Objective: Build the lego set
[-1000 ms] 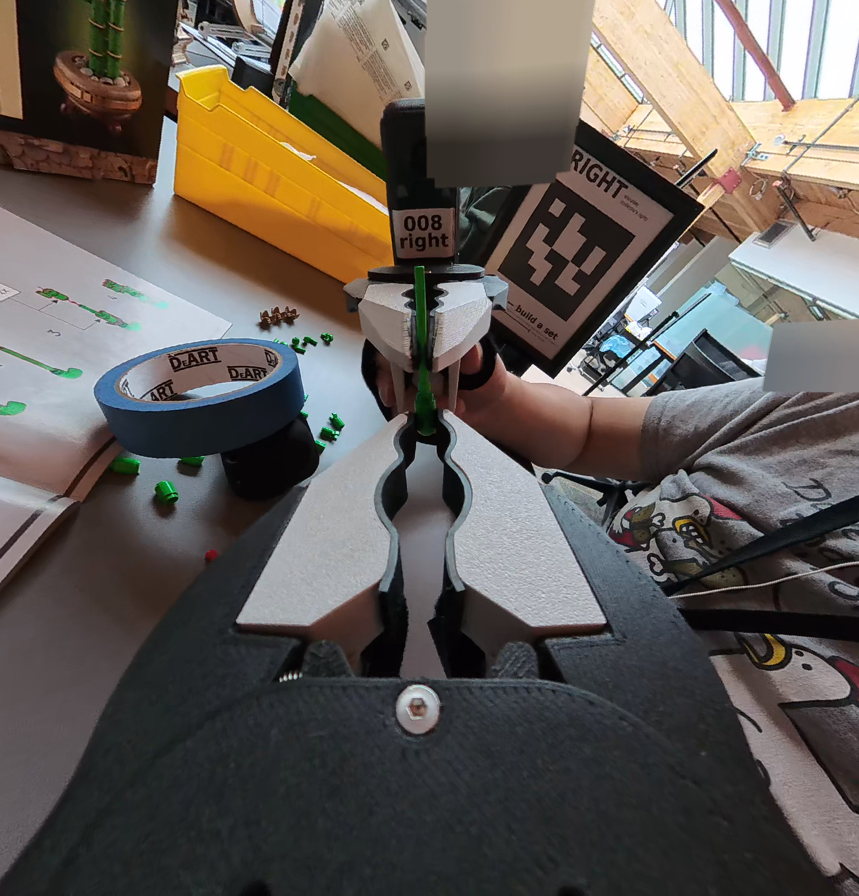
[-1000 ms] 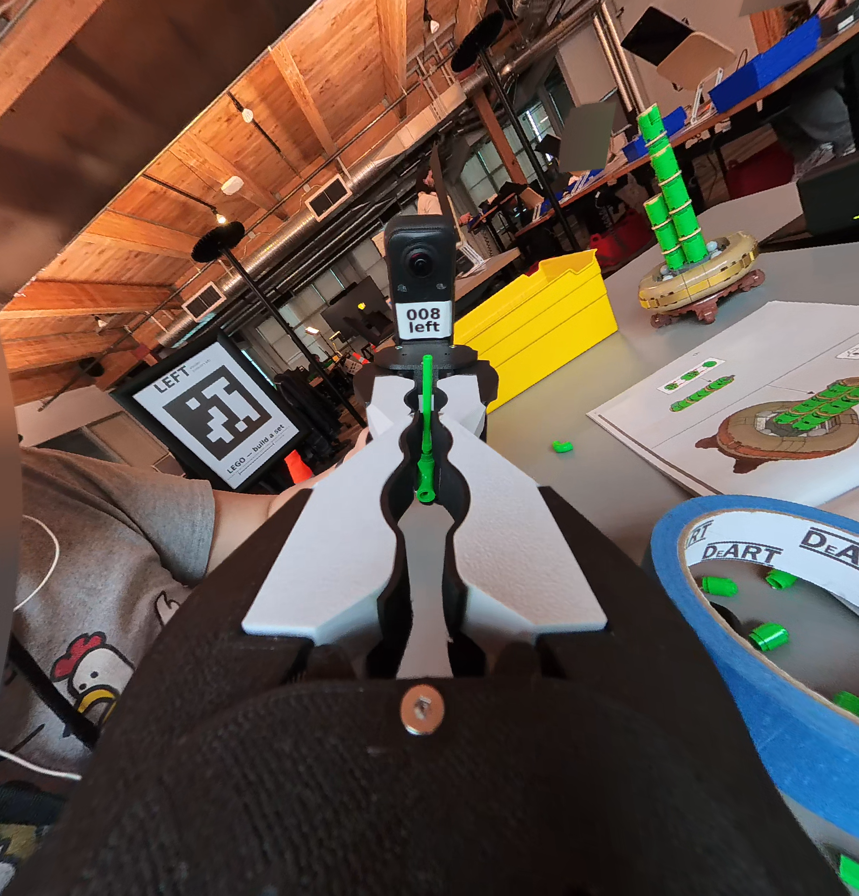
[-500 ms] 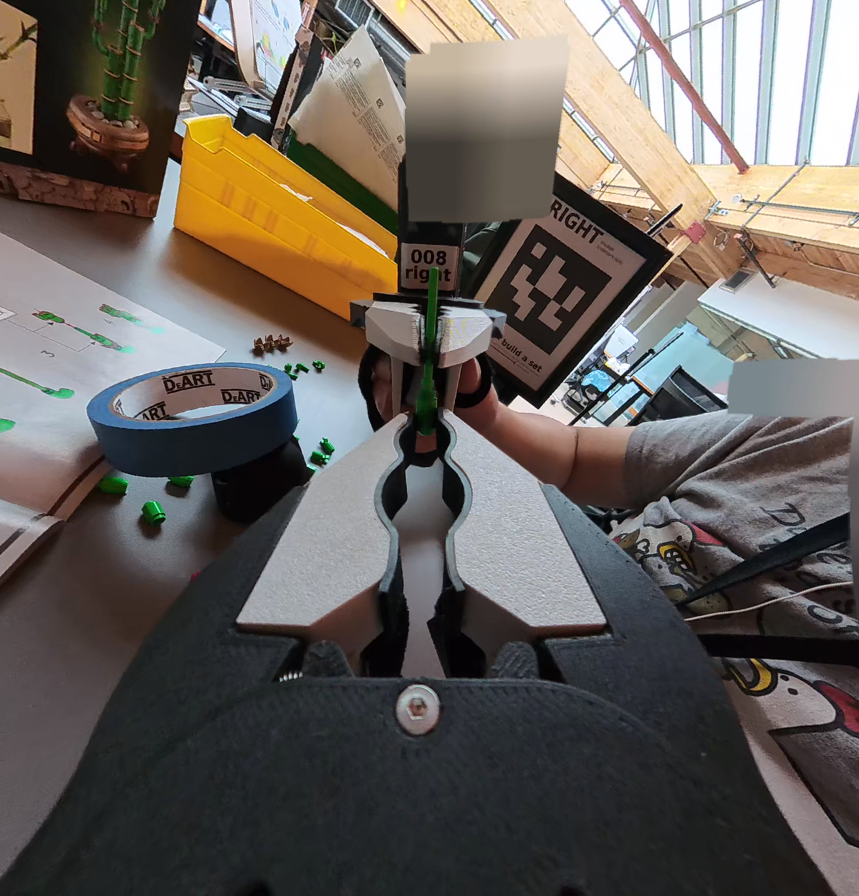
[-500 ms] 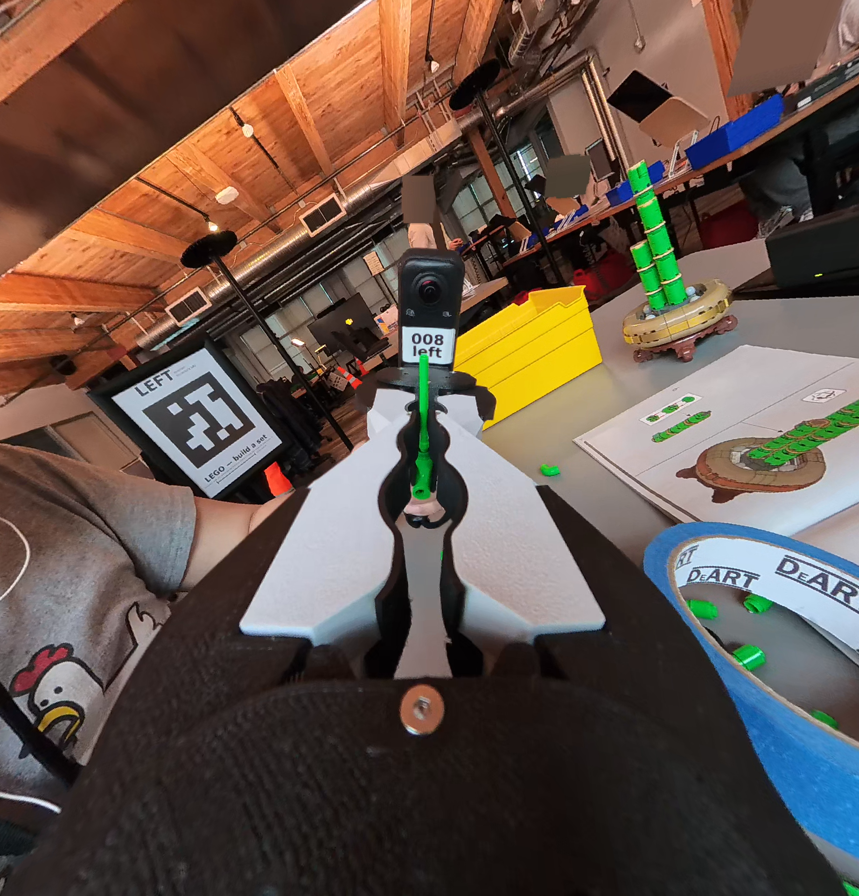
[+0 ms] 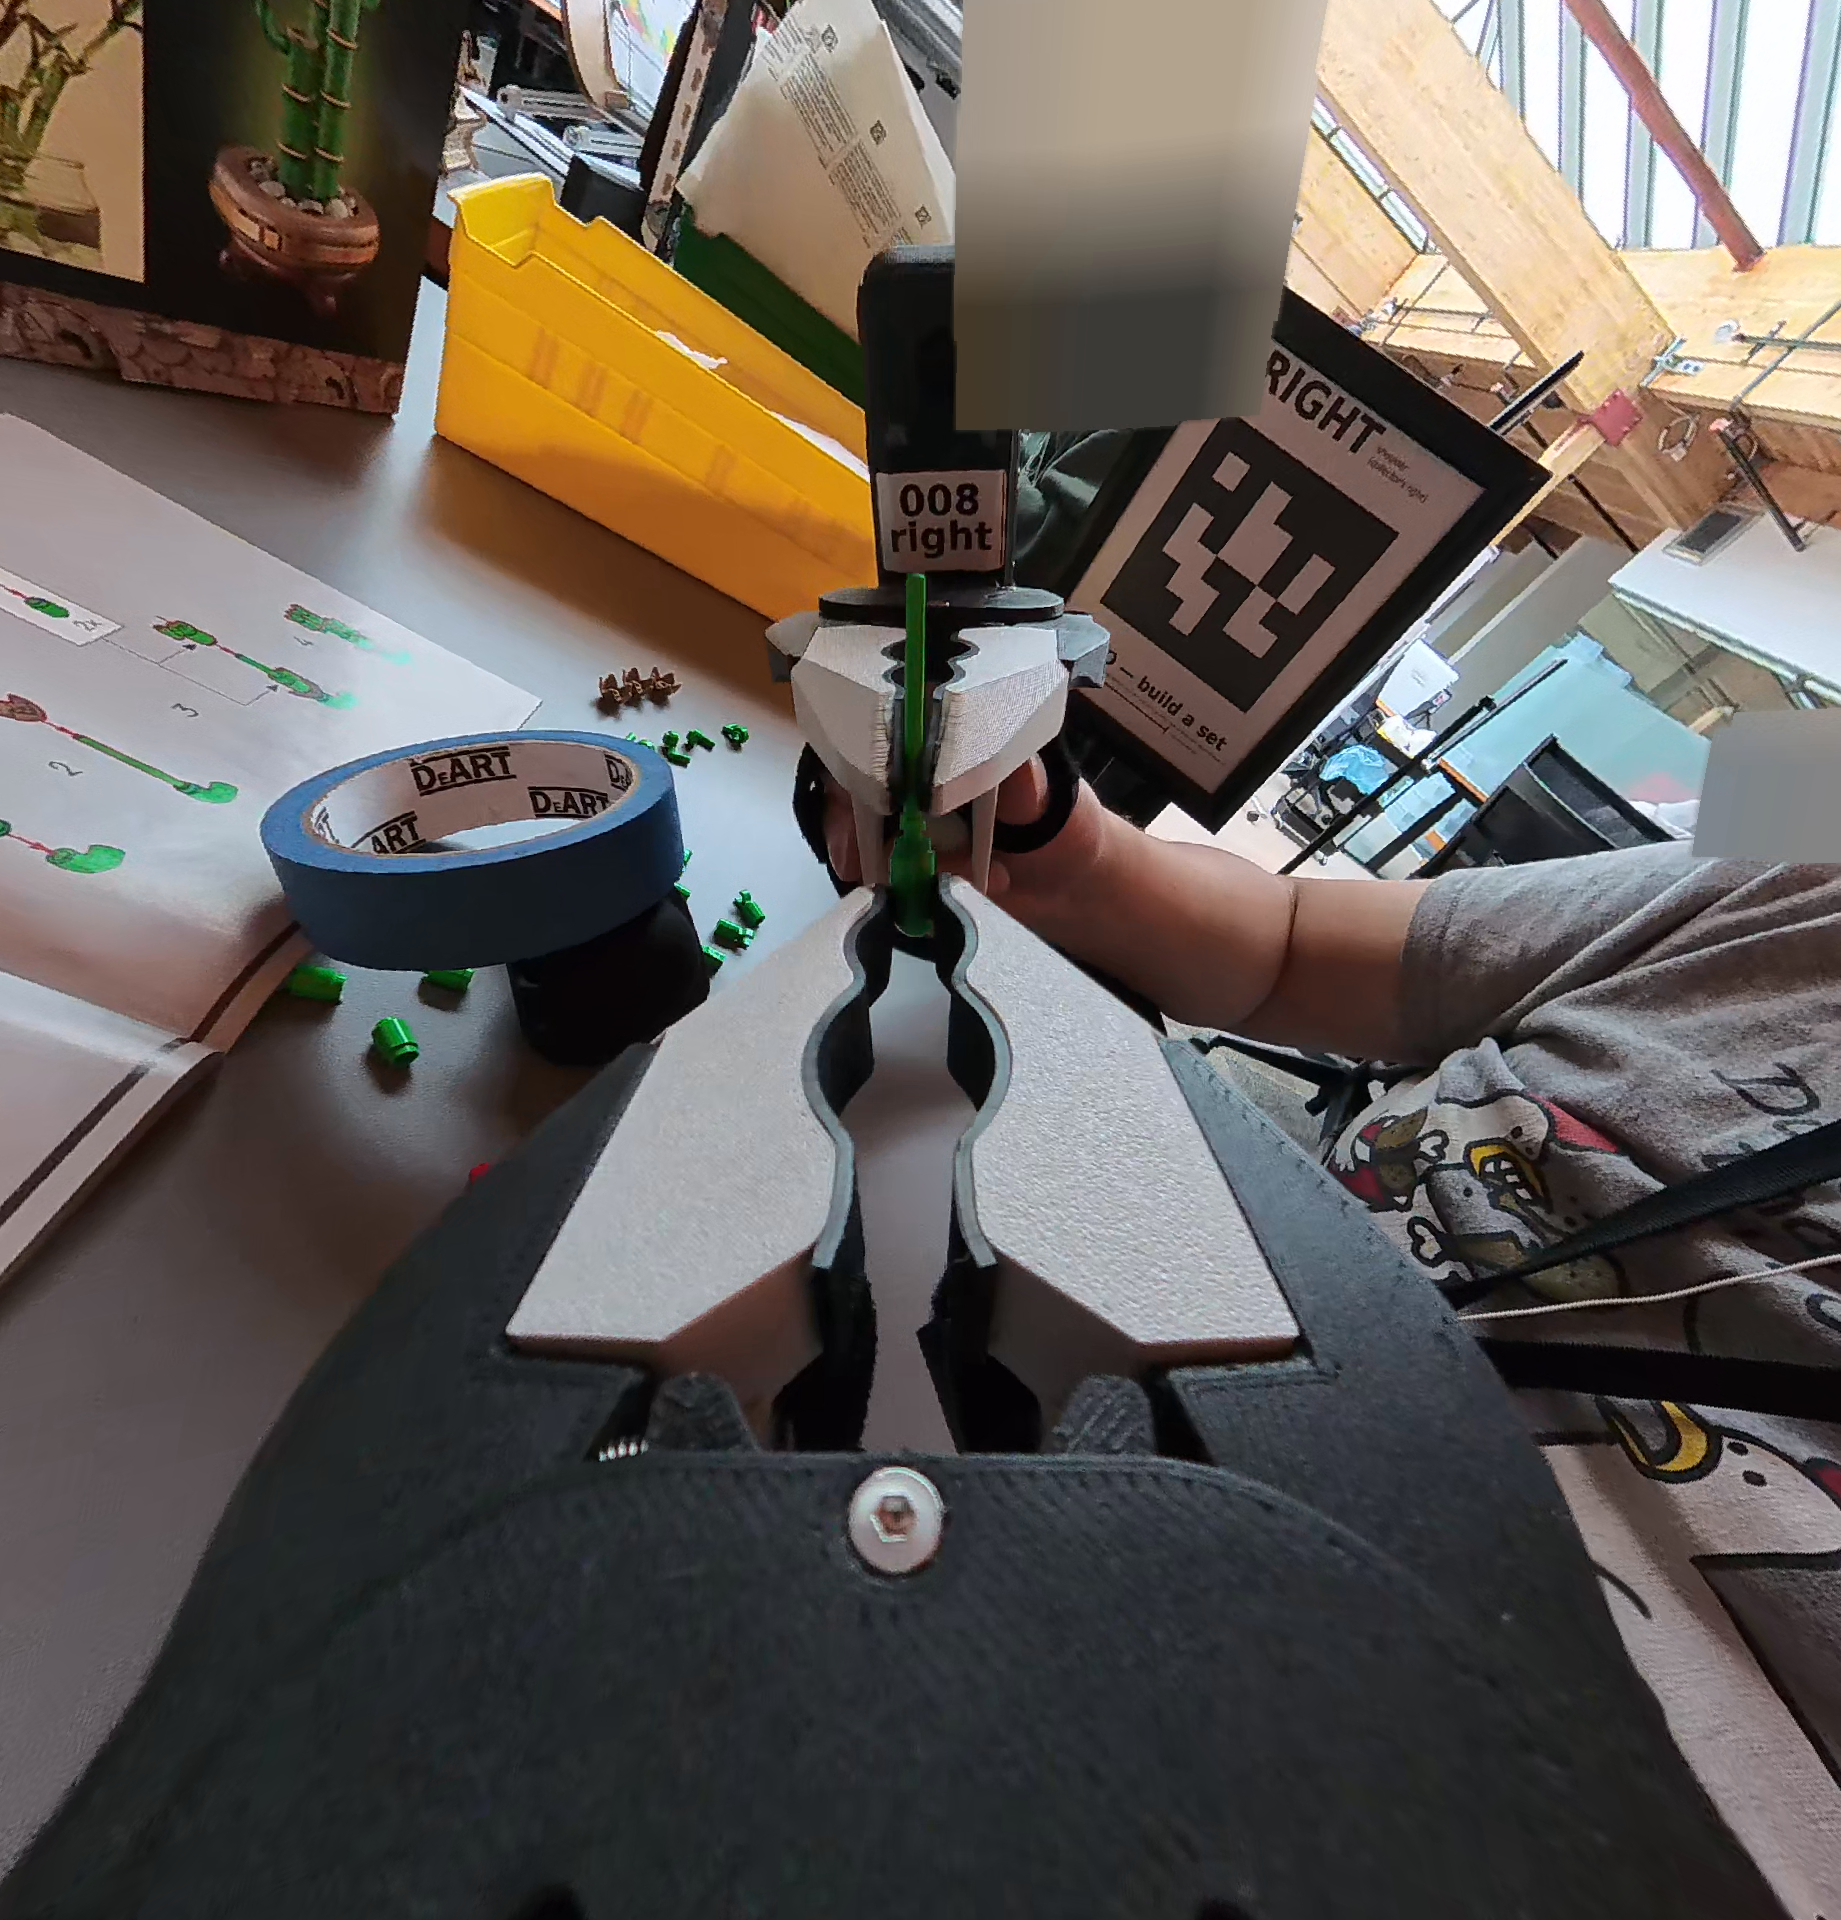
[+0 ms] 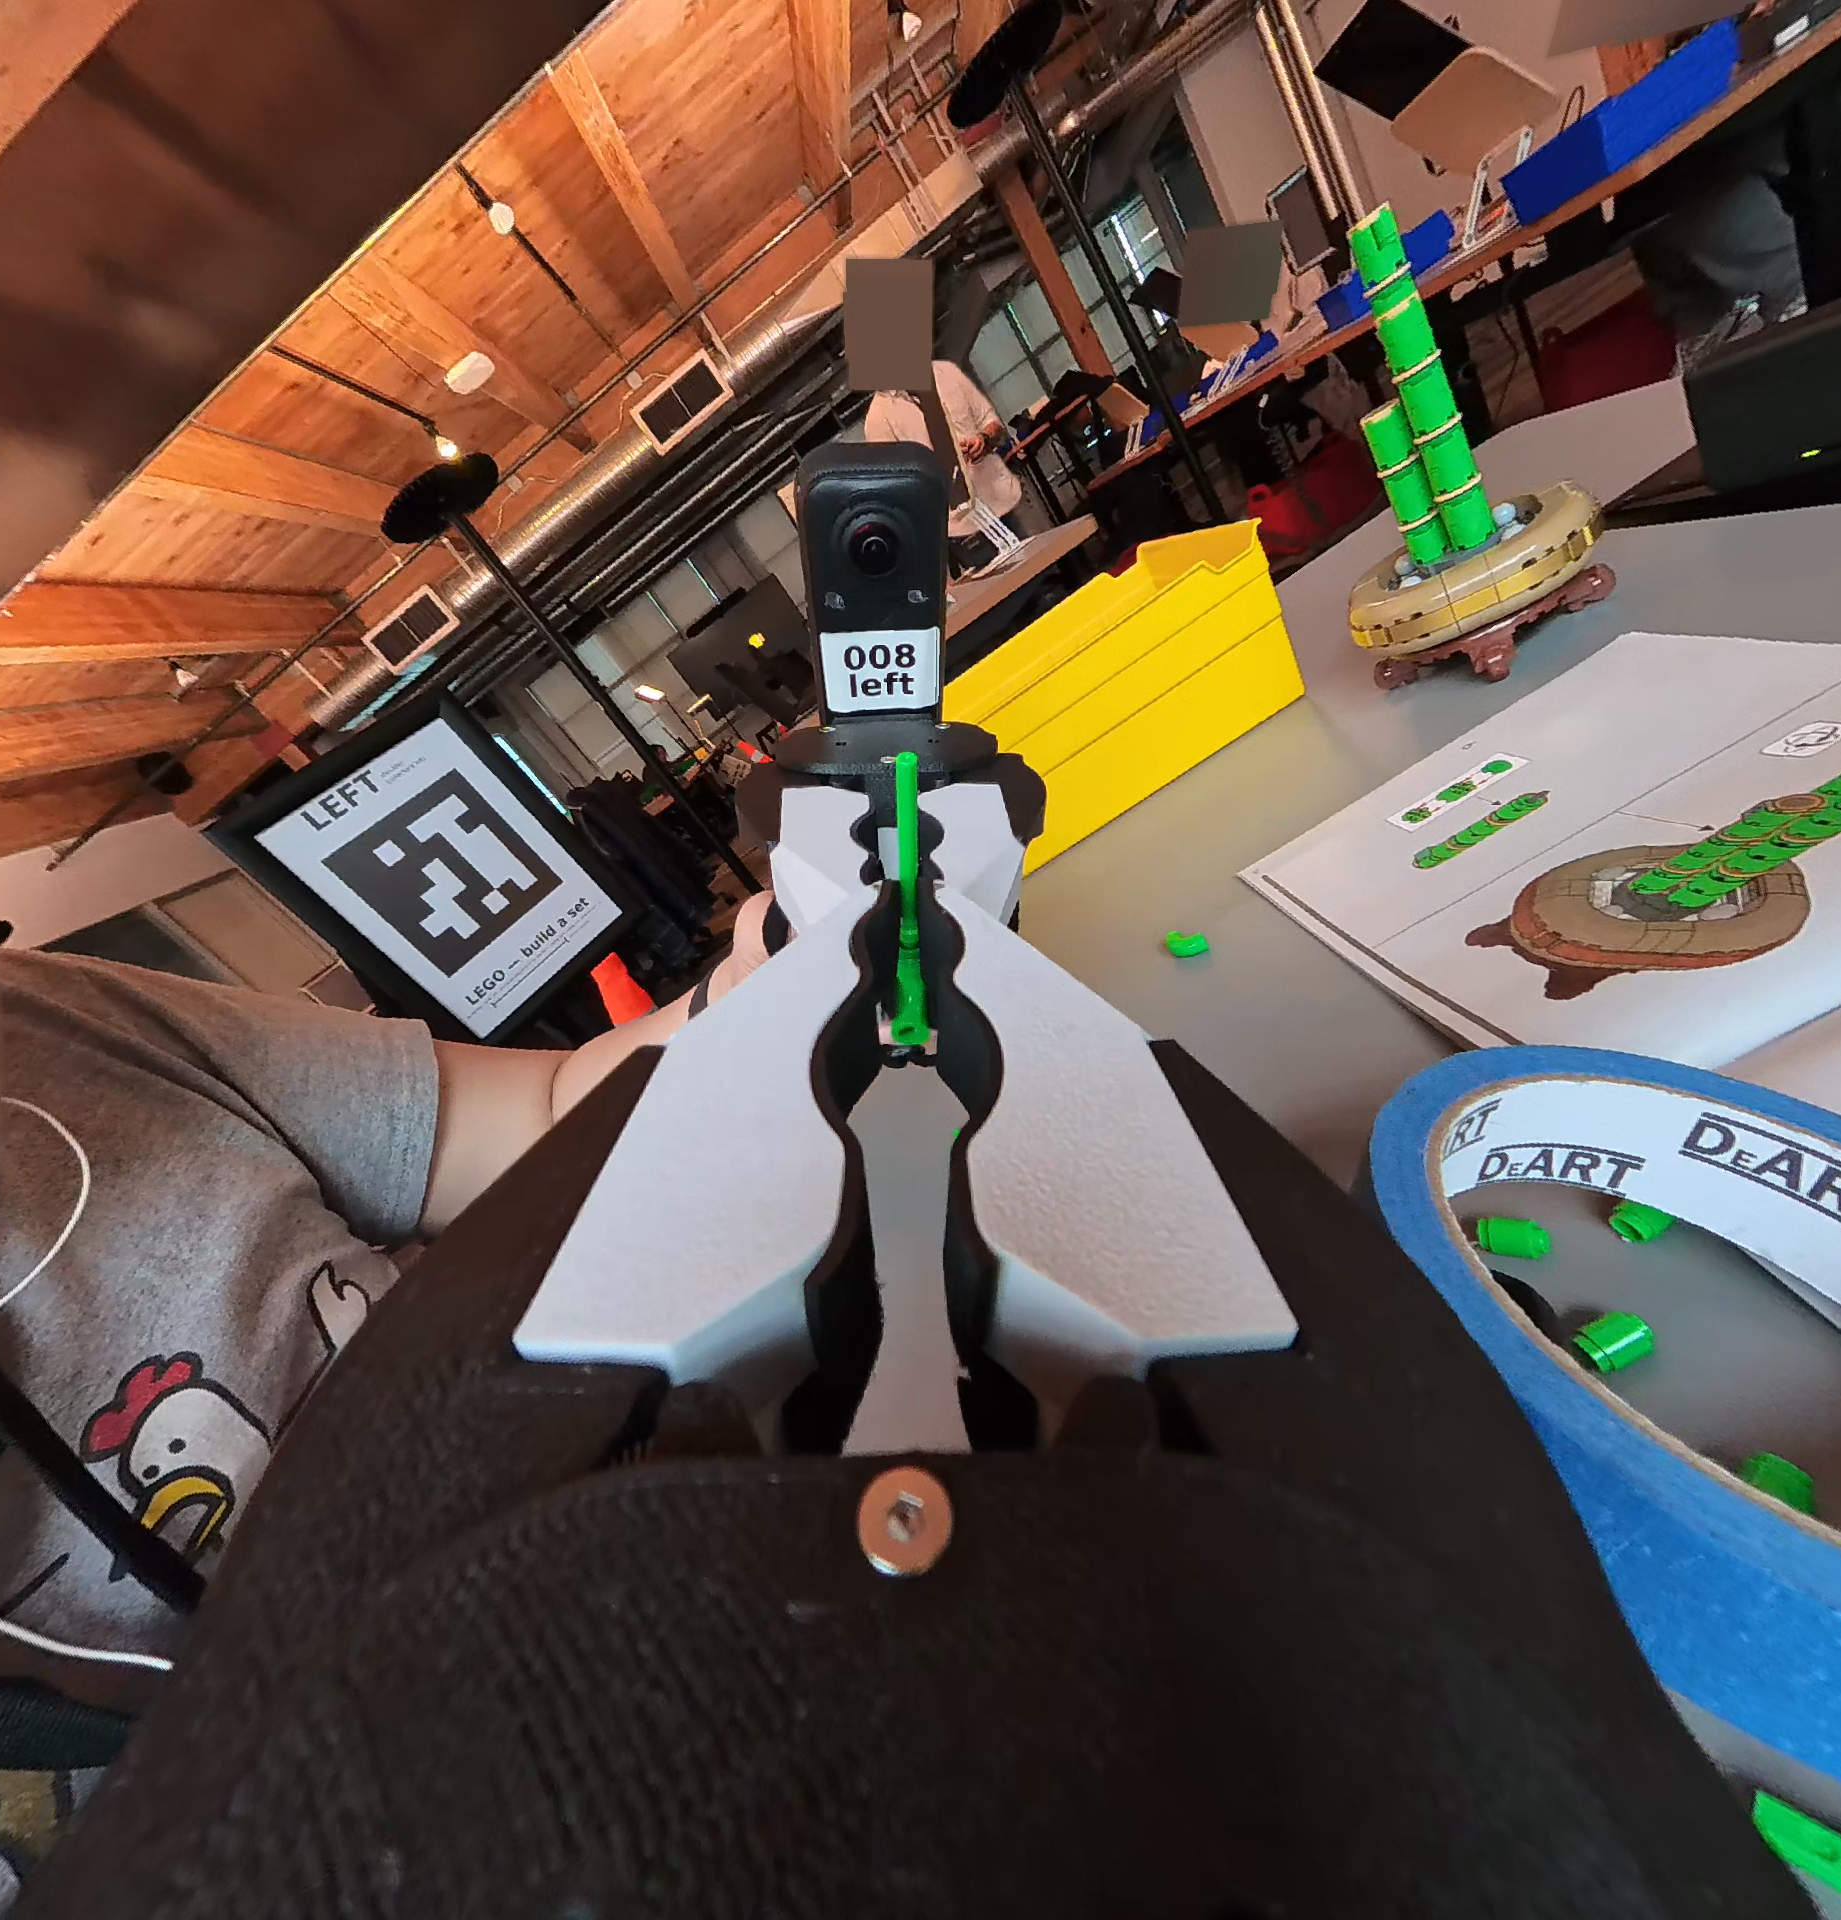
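While the bamboo model (image 6: 1456, 520) is standing part-built on the table (image 6: 1259, 997), both tongs are closing on one thin green rod (image 5: 911, 831). Left gripper (image 5: 911, 914) is pinching its thicker end, right gripper (image 6: 903, 935) its shaft; loose green pieces (image 5: 396, 1039) are lying unused, so much is probably remaining.

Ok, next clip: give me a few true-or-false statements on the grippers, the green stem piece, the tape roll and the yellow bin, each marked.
1. The left gripper and the right gripper face each other tip to tip. True.
2. The thin green stem piece lies flat on the table. False: it is held in the air, running between both grippers' fingers.
3. The blue tape roll has loose green pieces around it. True.
4. The yellow bin sits on the open instruction booklet. False: it sits on the table beyond the booklet.
5. The bamboo model is tipped over. False: it stands upright on its base.
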Tool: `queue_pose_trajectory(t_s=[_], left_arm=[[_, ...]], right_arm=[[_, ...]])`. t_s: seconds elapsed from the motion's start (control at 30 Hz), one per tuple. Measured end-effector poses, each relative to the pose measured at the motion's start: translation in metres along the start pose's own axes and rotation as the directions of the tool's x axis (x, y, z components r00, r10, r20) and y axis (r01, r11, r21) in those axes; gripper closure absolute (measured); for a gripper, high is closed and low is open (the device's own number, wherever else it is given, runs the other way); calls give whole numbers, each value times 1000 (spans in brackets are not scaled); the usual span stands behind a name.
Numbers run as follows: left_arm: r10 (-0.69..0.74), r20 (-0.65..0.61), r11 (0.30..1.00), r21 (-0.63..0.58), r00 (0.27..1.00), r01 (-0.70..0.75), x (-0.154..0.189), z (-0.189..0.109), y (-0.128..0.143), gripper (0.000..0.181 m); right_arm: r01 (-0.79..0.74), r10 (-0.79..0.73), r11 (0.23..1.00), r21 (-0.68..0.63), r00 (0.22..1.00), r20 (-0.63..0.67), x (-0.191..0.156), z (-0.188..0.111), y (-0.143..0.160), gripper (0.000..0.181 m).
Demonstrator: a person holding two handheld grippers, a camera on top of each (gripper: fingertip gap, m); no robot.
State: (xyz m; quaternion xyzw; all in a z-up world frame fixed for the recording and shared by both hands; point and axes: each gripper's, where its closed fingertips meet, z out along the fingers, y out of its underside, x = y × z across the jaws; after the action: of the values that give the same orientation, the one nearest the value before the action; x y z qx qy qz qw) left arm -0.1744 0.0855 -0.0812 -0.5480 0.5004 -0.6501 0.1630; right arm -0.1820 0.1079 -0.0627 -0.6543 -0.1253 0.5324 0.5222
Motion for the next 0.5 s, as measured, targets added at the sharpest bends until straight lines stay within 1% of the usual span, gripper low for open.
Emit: queue_pose_trajectory(t_s=[0.17, 0.27, 0.37, 0.5], left_arm=[[3, 6, 1000, 1, 1000, -3, -1, -1, 0, 176], [-14, -16, 1000, 10, 1000, 14, 0, -1, -1, 176], [-30, -39, 999, -23, 999, 29, 2, -3, 2, 176], [-21, -49, 991, -132, 999, 15, 5, -1, 17, 176]], right_arm=[[-16, 16, 1000, 4, 1000, 7, 0, 1, 1, 180], [-33, 33, 999, 3, 999, 23, -1, 1, 0, 180], [28, -27, 998, -59, 999, 19, -3, -1, 3, 180], [94, -91, 977, -190, 996, 23, -5, -5, 17, 180]])
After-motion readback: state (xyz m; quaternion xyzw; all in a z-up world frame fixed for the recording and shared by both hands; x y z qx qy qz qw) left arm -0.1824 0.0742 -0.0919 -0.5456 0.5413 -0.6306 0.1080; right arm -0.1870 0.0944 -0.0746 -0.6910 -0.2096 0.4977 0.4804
